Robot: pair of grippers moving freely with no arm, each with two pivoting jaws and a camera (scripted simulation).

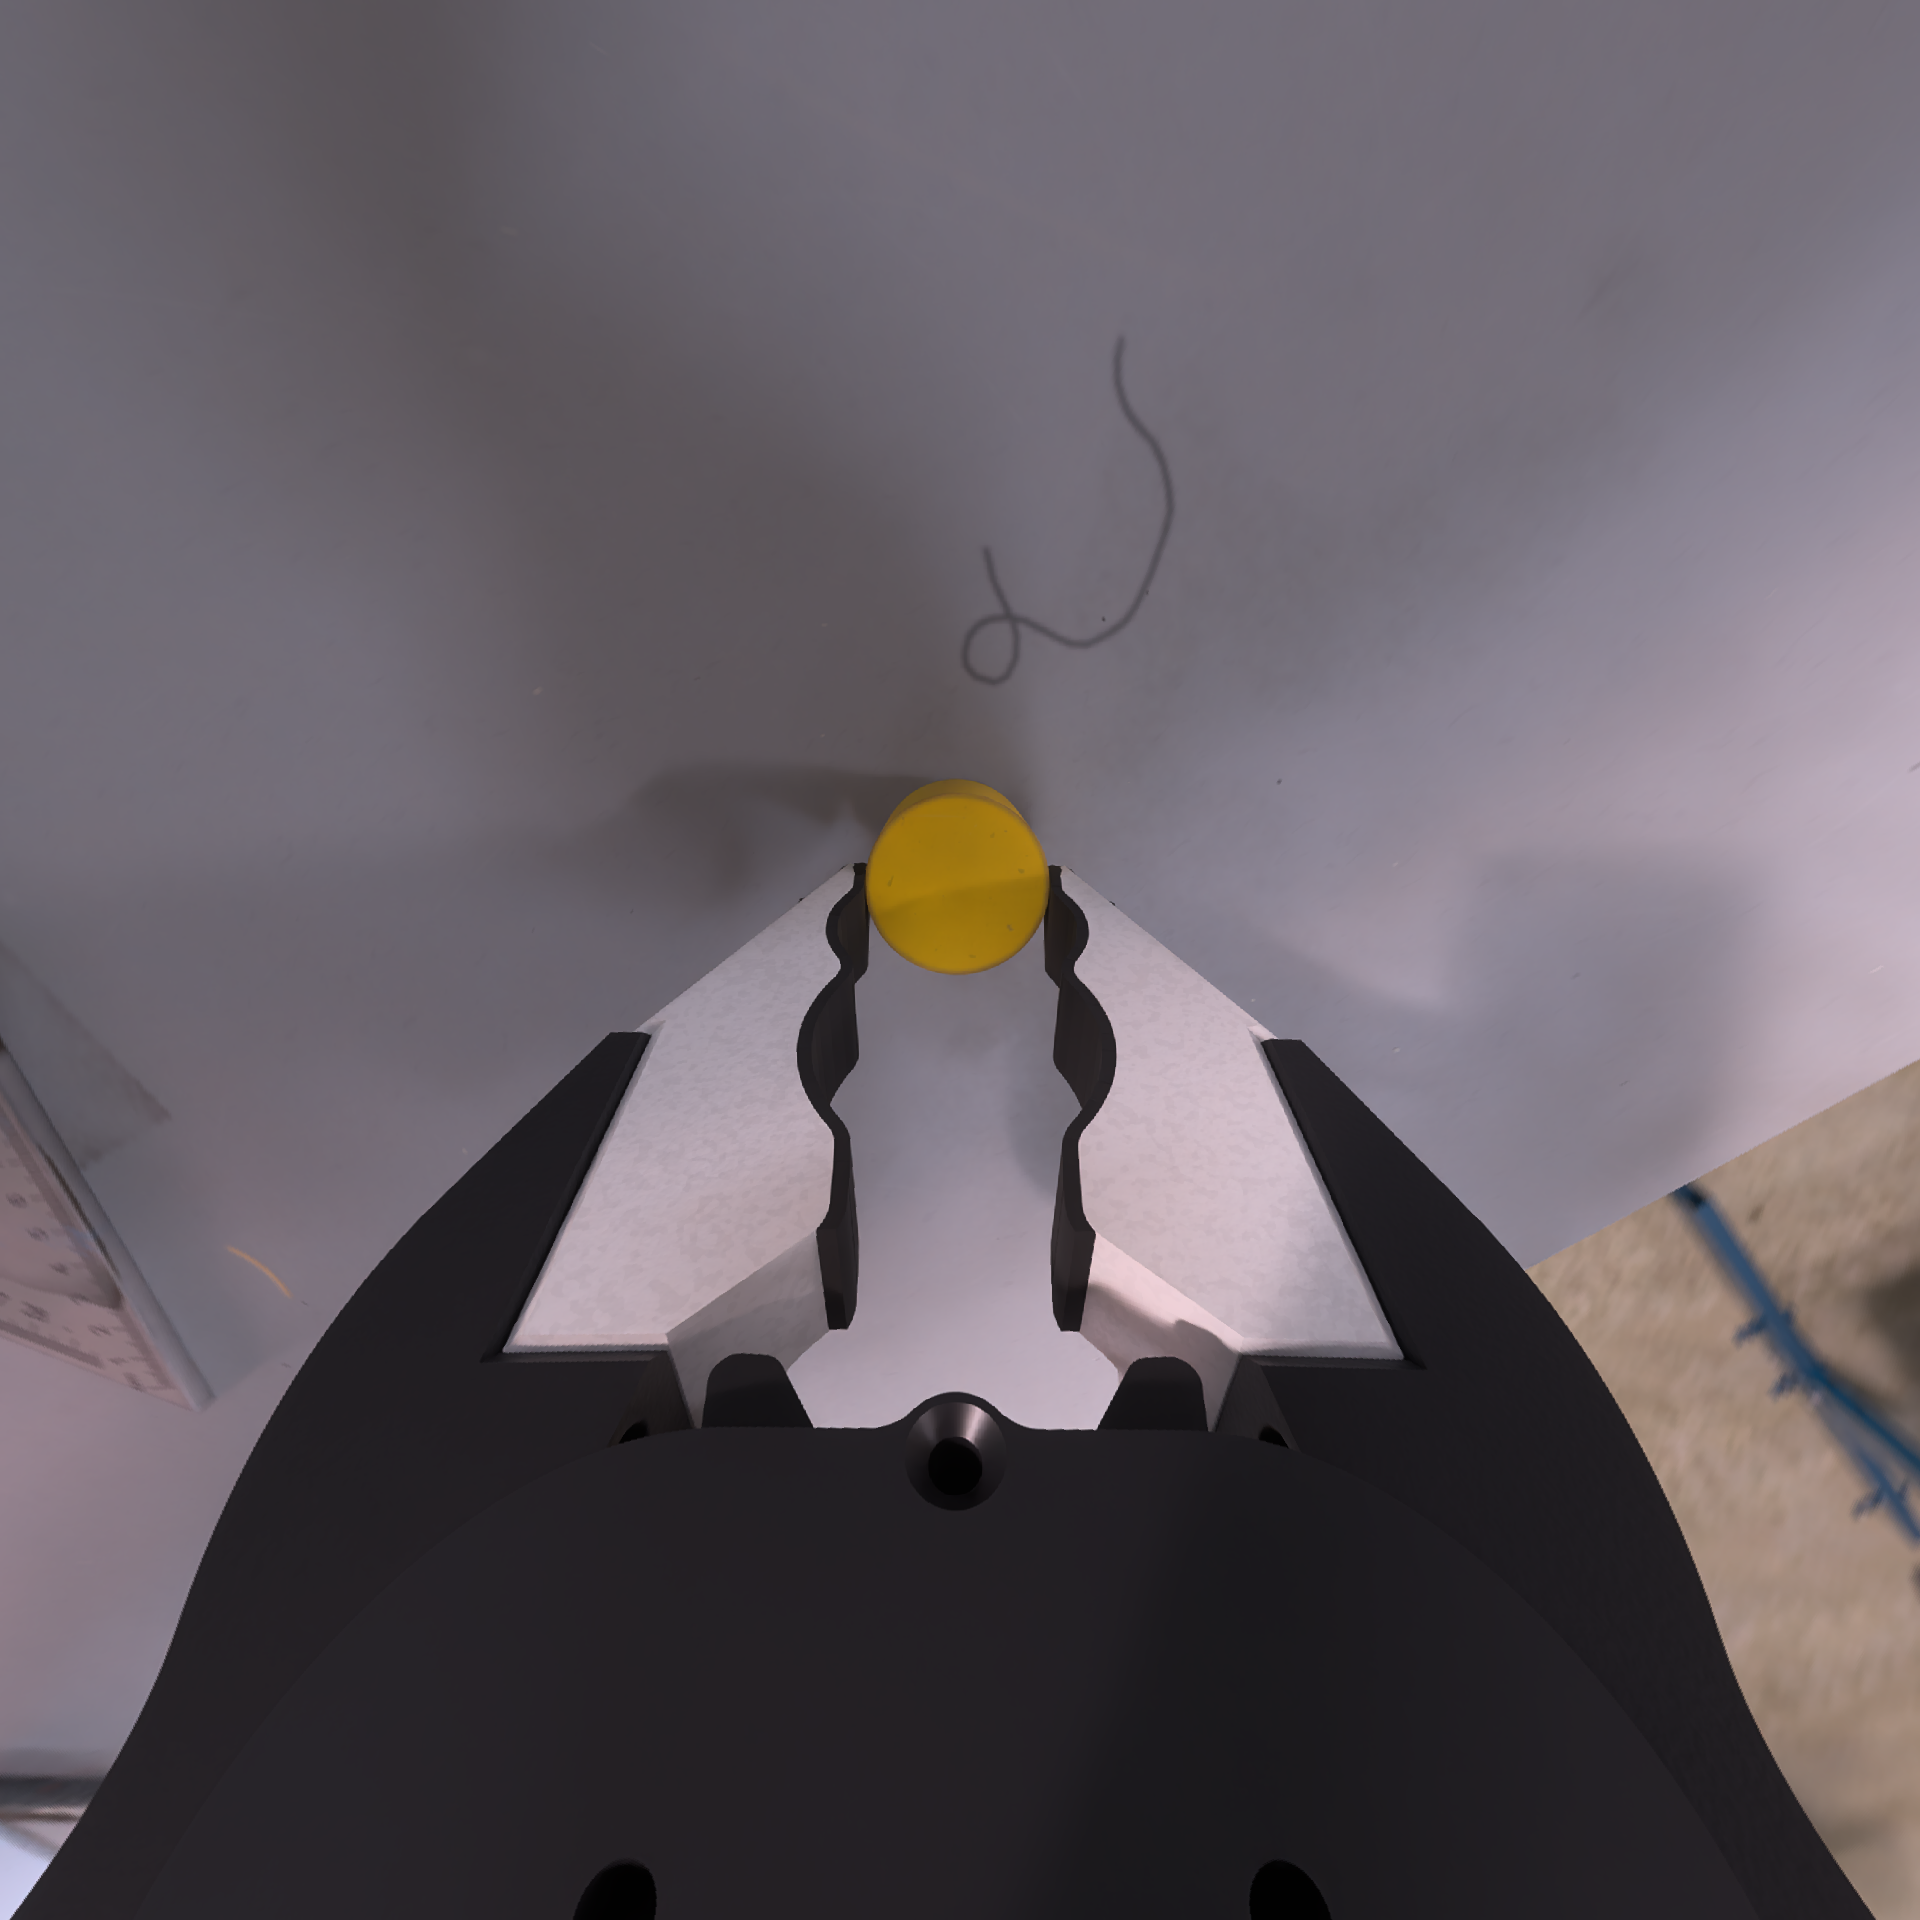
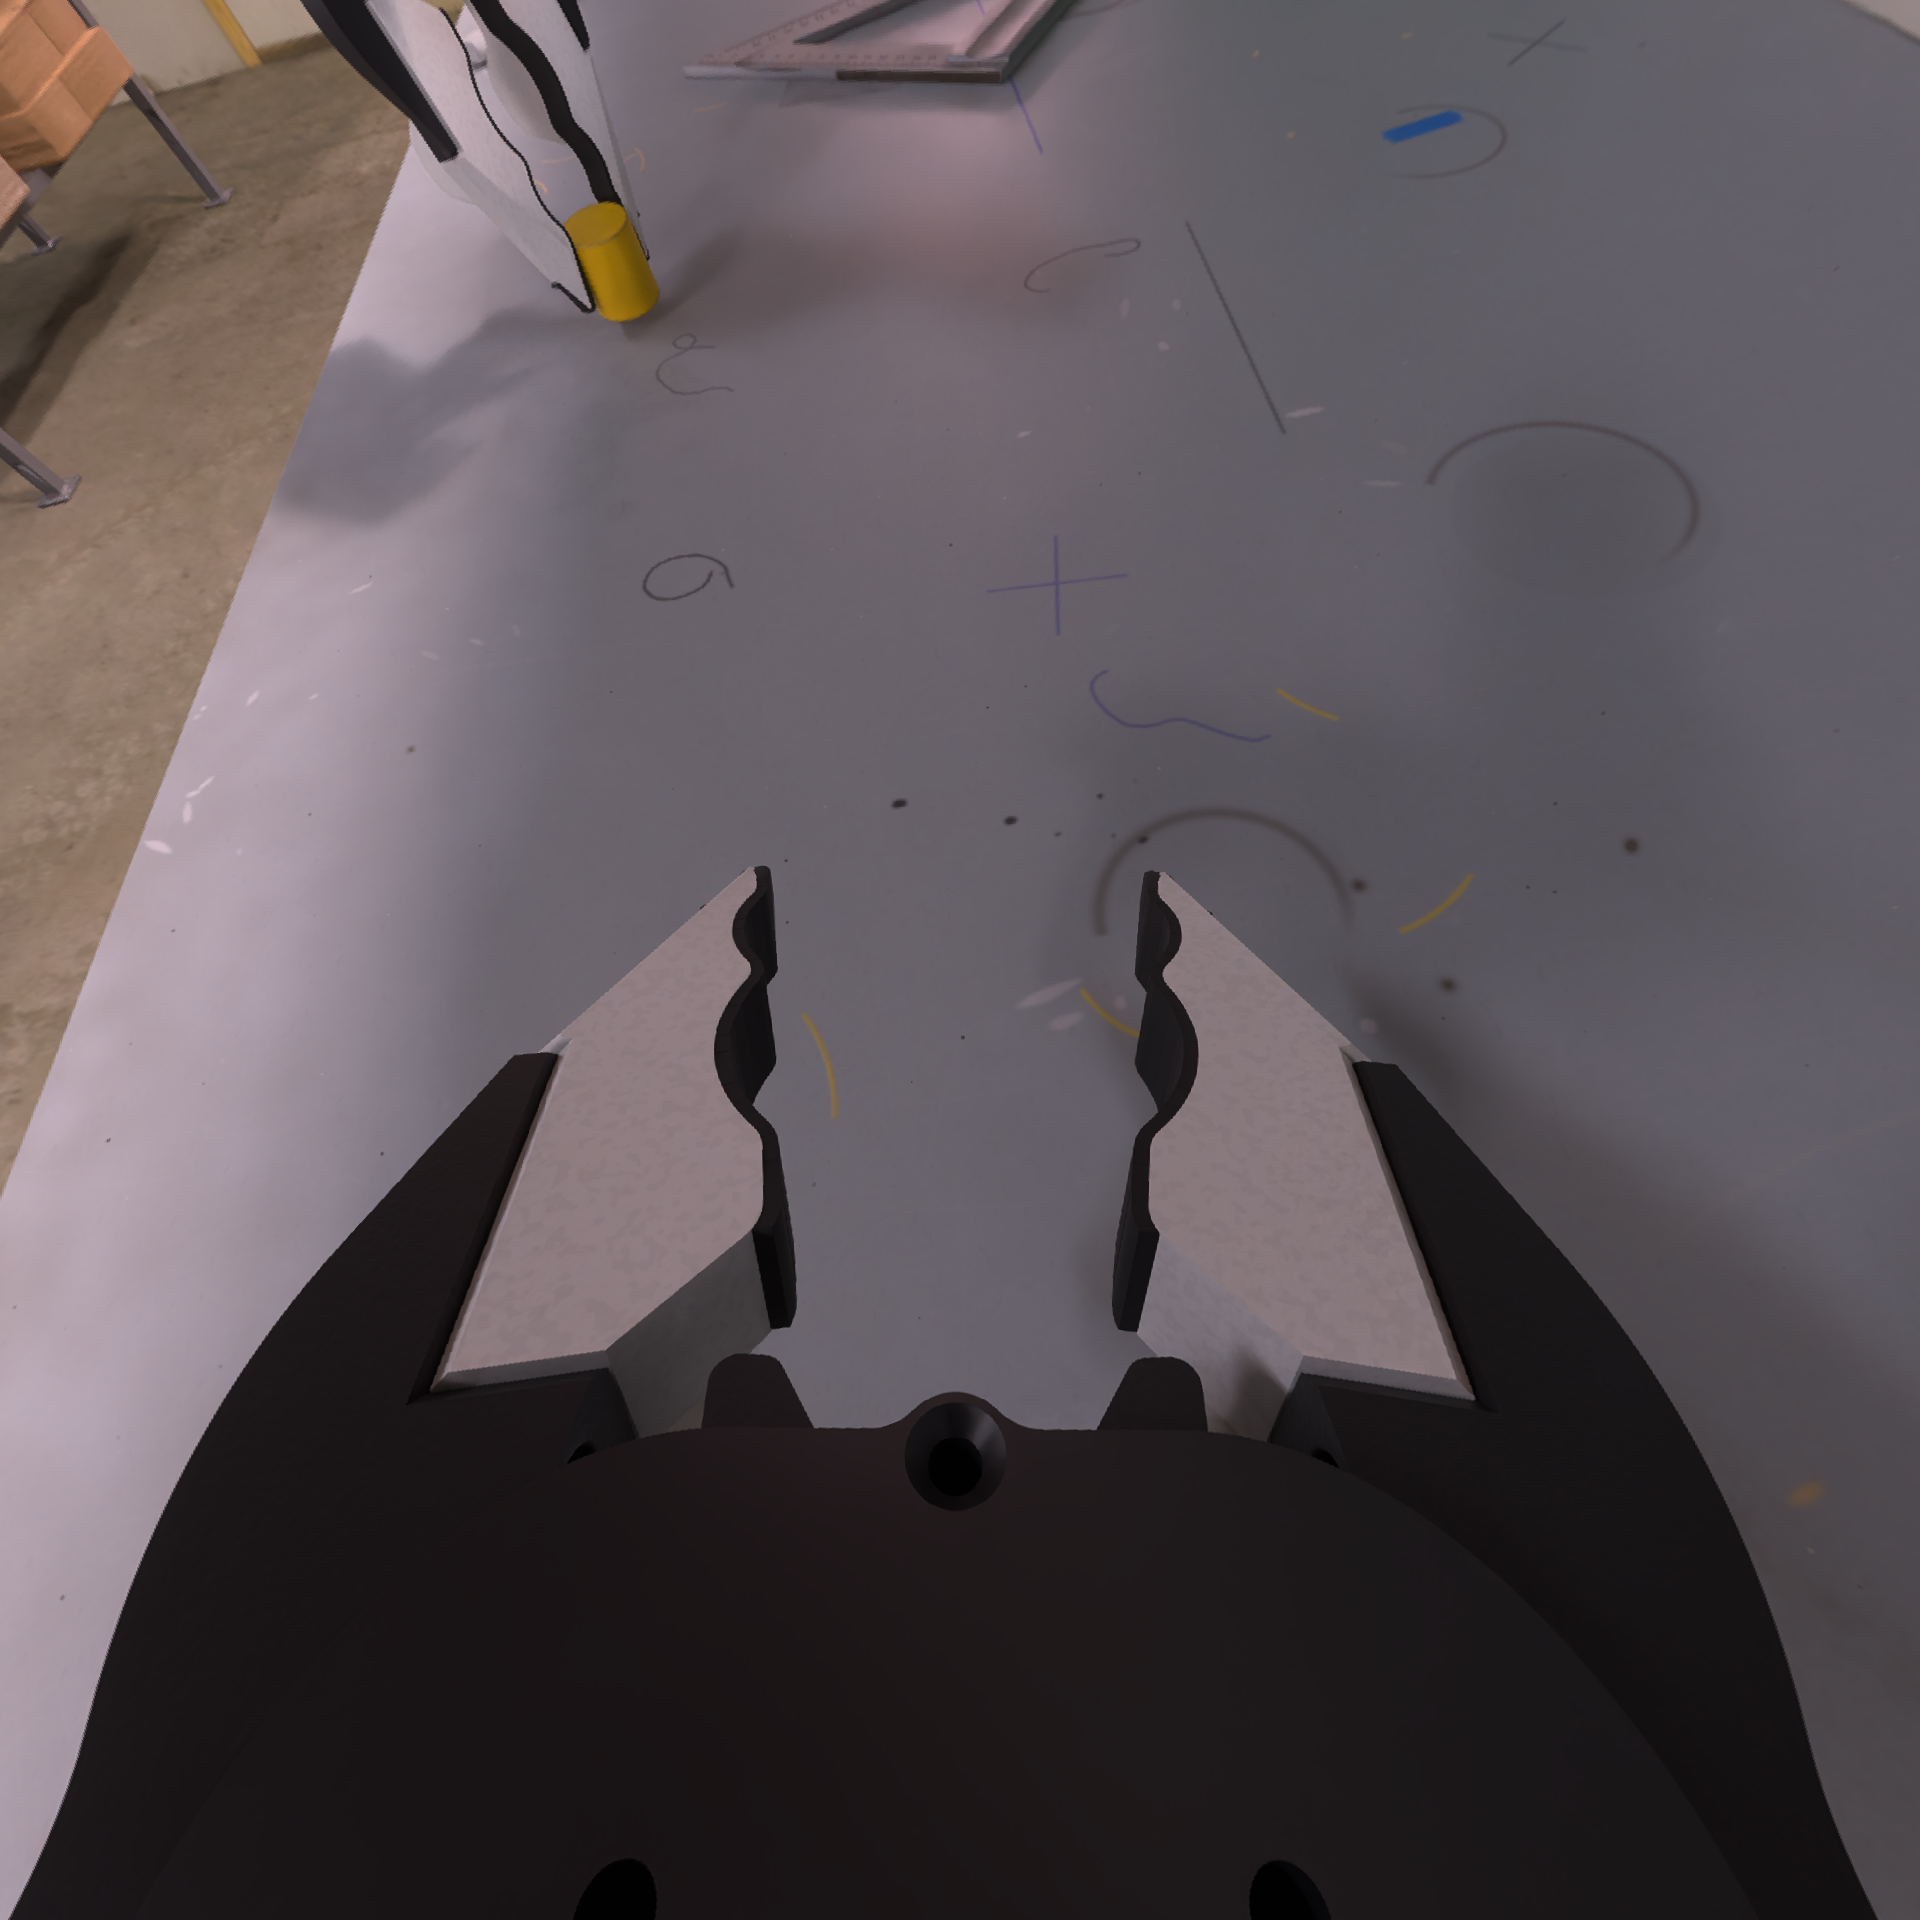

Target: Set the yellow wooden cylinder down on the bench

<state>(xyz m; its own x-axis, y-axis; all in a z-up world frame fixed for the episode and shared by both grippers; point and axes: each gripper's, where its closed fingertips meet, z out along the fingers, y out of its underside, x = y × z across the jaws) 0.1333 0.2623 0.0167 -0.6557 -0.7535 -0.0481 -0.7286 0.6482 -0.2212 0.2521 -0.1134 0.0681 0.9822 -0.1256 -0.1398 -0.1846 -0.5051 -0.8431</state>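
The short yellow wooden cylinder (image 1: 956, 878) is clamped between the fingertips of the left black-and-white two-finger tool (image 1: 956, 883), and its lower end is seen touching or just above the grey, pencil-marked table (image 1: 416, 416), near the table's left edge and just beside a looped scribble (image 1: 1081, 530). The right tool (image 2: 954, 894) is held apart with nothing between its fingers, well away over the table. A metal ruler (image 2: 883, 47) is seen at the far end.

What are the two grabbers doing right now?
Left gripper: shut on the yellow cylinder, low over the bench.
Right gripper: open, holding nothing.
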